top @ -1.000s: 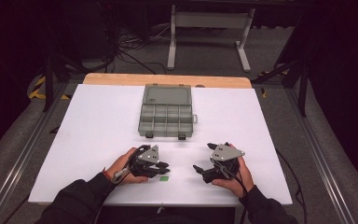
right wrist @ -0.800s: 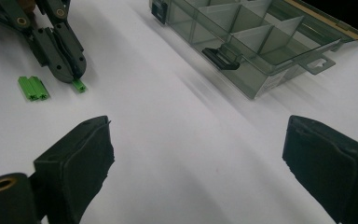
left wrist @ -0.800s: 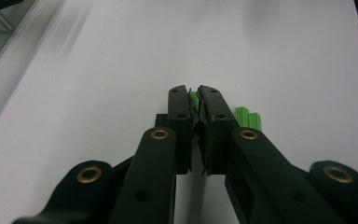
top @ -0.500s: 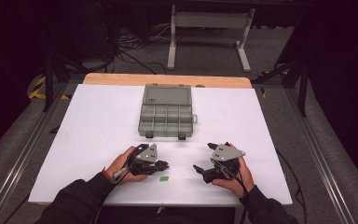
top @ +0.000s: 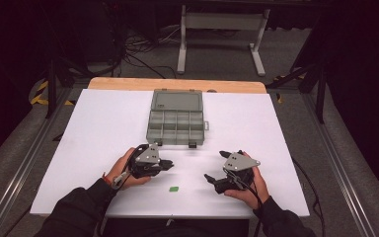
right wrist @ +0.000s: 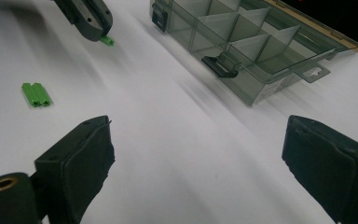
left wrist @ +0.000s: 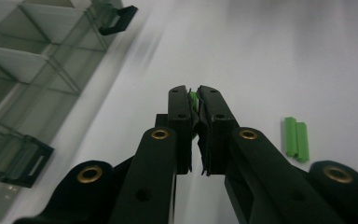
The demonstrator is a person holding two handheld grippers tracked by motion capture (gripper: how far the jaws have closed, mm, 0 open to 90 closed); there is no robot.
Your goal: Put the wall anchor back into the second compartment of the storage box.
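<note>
- The white rectangular tabletop (top: 103, 128) carries everything here; a bare wooden strip shows along its far edge.
- A grey translucent plastic organiser box (top: 176, 118) with divided compartments lies open at the middle of the far half, its lid folded back away from the person. Two black latches sit on its near edge. The compartments that can be seen look empty.
- The left gripper (top: 167, 164) is held in the person's left hand on the near left side of the tabletop, a short way in front of the box, with its tips pointing toward the middle.
- Its jaws are pressed almost together on a small green plastic piece (left wrist: 194, 100). In the left gripper view a sliver of green shows between the pads, and in the right gripper view a green end sticks out past the tips, clear of the surface.
- The right gripper (top: 211, 179) is held in the right hand on the near right side, well apart from the left one. Its jaws stand wide apart with nothing between them, only bare tabletop.
- A second small green ribbed block (top: 174, 188) lies flat on the tabletop near the front edge, between the two grippers and touching neither.
</note>
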